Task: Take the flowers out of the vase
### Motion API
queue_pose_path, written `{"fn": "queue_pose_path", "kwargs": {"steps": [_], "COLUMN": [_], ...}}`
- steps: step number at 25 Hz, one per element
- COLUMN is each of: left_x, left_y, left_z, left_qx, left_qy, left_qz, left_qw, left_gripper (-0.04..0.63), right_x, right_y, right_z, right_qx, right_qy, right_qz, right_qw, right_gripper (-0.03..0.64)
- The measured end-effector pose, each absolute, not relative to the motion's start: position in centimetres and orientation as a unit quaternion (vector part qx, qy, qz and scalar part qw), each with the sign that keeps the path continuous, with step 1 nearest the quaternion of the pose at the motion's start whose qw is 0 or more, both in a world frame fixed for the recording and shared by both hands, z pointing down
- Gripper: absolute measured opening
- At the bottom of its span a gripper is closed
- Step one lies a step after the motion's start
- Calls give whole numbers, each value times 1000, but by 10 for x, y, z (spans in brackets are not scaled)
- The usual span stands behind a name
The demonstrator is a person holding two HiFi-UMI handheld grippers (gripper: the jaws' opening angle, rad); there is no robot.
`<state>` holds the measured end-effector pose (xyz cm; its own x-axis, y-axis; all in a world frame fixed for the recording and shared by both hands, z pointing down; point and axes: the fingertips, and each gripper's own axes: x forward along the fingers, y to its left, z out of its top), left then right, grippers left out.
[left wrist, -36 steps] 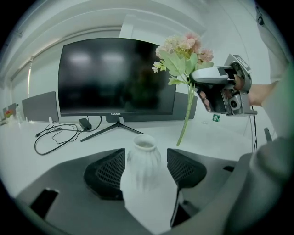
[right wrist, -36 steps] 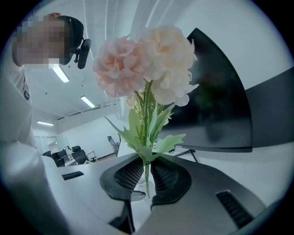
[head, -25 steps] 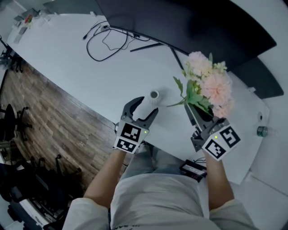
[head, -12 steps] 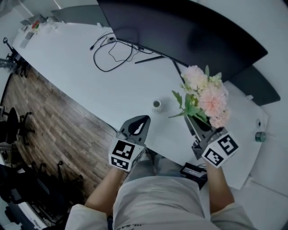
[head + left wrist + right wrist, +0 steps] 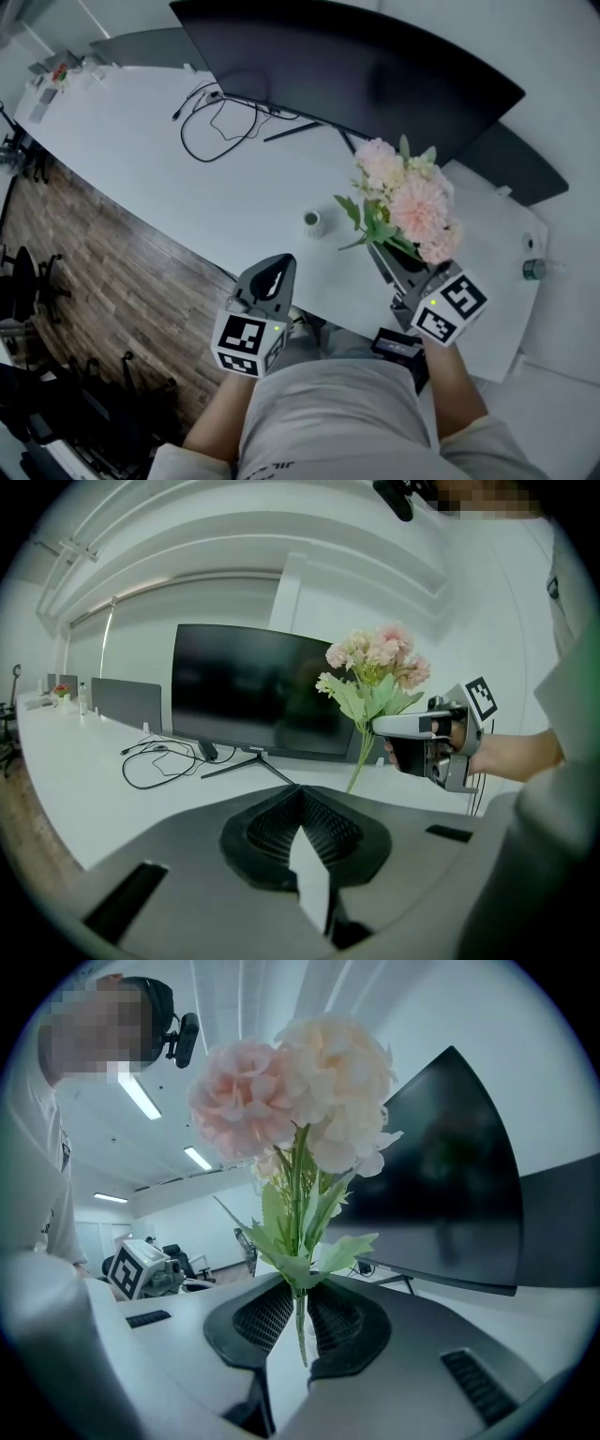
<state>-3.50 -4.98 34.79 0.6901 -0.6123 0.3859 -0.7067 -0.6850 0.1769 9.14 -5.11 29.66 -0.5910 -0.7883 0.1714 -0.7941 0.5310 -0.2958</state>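
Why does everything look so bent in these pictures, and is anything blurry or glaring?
Head view: the wide lens bends the desk edge into an arc; light is even, shadows faint. Left gripper view: round dark border, bowed ceiling ledges, monitor fairly sharp. Right gripper view: flowers loom large and pale near the lens; a ceiling light glares.

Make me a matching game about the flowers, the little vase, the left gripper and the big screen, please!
Things:
1. flowers
2. vase
3. left gripper
4. screen

Matches:
A. shut, holding nothing
B. small, white, upright on the table
C. stems clamped in the right gripper
D. big and black, at the back of the table

Pairs: 1-C, 2-B, 3-A, 4-D.
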Motion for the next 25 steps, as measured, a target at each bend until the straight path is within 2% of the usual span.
{"fn": "queue_pose_path", "kwargs": {"steps": [25], "left_x": [-20], "left_y": [-55], "left_z": [327], "left_qx": [912], "left_qy": [-357], "left_qz": [137], "left_qw": [145], "left_gripper": [3], "right_x": [102], "right_y": [-58], "right_z": [279], "right_qx": [466], "right_qy": [-872], "right_qz": [151], "right_qw": [8], "right_gripper": [64]}}
